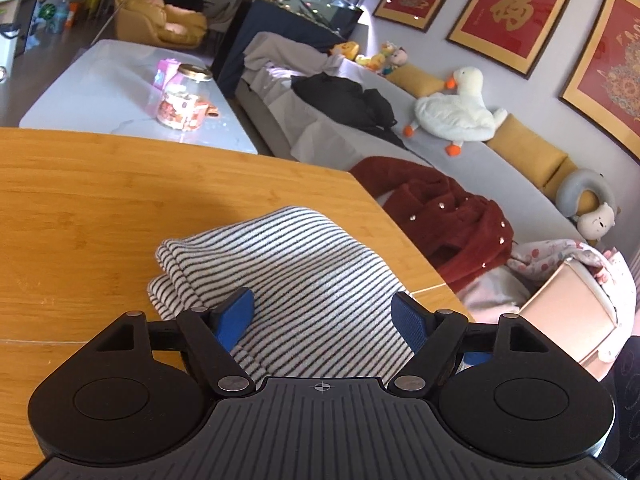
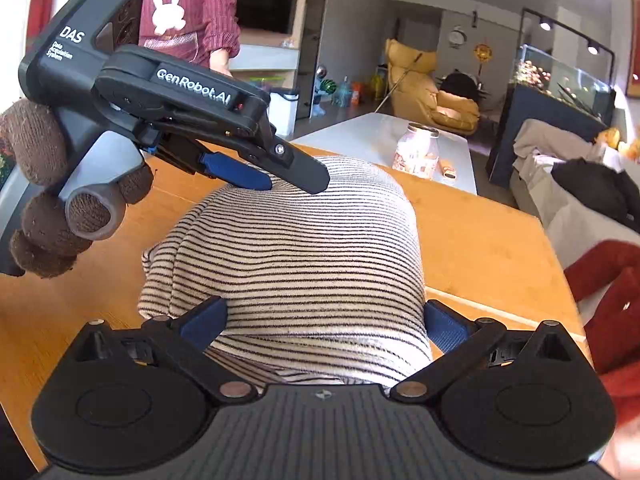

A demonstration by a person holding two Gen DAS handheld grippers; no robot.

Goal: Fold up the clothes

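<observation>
Both pairs of jaws stand spread wide with nothing pinched between them. The left gripper [image 1: 322, 314] and the right gripper [image 2: 322, 322] each straddle the striped cream-and-black knit garment [image 2: 296, 248], which lies bunched and partly folded on the honey-coloured wooden bench [image 1: 100, 200], close to the bench's right edge.

In the right wrist view, the garment runs lengthwise straight ahead from the right jaws, its near end passing between the blue pads [image 2: 204, 320] and under the tool. The left gripper [image 2: 272, 180] reaches in from the upper left, its tips resting on or just above the garment's far end; contact cannot be confirmed. So each gripper sits at one end of the long axis, which suits a judgement that the next fold will bring one end over the other.

The left wrist view shows the doubled, layered edge [image 1: 168, 256] of the cloth towards the bench's middle. Only the right view shows a gloved brown hand [image 2: 44, 200] holding the left tool.
</observation>
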